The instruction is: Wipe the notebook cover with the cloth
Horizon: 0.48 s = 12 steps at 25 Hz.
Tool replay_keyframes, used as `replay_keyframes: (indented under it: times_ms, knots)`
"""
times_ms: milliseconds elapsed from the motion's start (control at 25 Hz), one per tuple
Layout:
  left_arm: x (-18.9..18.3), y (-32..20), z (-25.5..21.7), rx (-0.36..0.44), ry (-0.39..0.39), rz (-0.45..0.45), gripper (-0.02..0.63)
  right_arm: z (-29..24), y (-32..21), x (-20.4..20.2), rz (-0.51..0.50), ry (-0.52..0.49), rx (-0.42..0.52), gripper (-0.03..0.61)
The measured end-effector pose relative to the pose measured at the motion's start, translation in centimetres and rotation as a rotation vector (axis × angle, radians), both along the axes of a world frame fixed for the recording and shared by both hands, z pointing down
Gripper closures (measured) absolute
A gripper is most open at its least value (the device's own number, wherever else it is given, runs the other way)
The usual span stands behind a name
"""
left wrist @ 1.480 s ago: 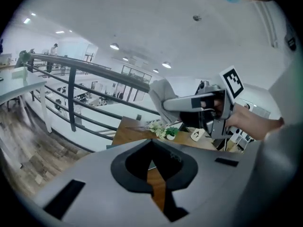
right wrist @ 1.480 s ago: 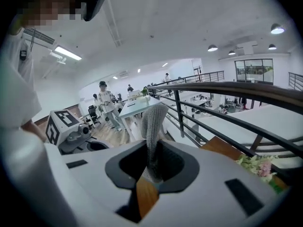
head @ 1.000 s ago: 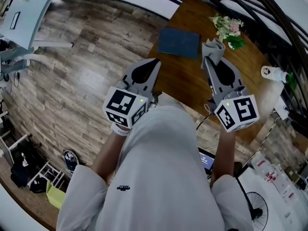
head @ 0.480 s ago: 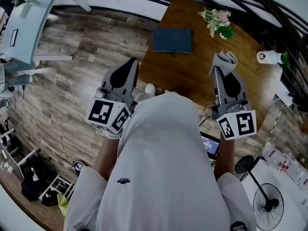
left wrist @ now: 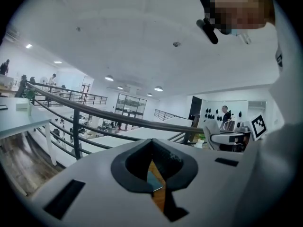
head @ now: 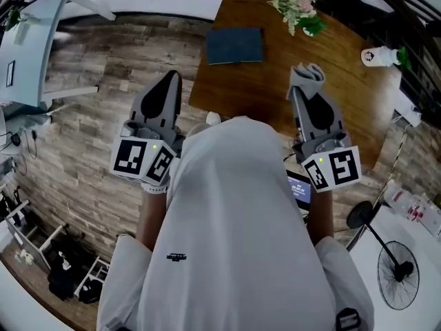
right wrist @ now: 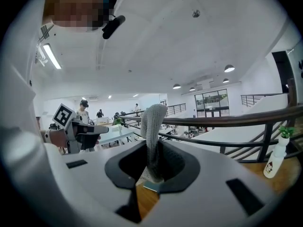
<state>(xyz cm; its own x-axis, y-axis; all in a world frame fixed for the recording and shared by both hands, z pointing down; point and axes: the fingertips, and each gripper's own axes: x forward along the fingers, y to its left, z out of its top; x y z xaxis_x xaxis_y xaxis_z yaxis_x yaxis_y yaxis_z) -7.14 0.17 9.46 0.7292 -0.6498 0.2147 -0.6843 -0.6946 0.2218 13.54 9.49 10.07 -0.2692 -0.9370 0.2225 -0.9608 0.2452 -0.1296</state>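
Fingers (head: pixel 315 116) of the right gripper (head: pixel 303 92) are clamped on the cloth (head: pixel 308 73); left gripper (head: pixel 170 80) fingers are pressed together, empty.

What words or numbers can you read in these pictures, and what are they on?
None of the print here can be read.
On the shirt: a small dark mark, too small to read.
On the screen: light print, too blurred.
On the boxes: red print, too small.
On the white bottle: a little drawing, no words.
On the notebook: nothing.
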Motion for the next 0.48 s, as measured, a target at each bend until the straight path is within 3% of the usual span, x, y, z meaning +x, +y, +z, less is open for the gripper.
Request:
replay_keyframes:
  times_ms: [240, 480]
  knots:
    - [1.2, -0.1, -0.1, 0.004, -0.008, 0.019, 0.595, 0.2, -0.1, 0.3, -0.01, 0.007, -0.005, 0.515]
    - [0.0, 1.1, -1.7, -0.001, -0.004, 0.028, 0.595, -1.3, 0.5, -1.6, -0.022, -0.012, -0.004, 0.515]
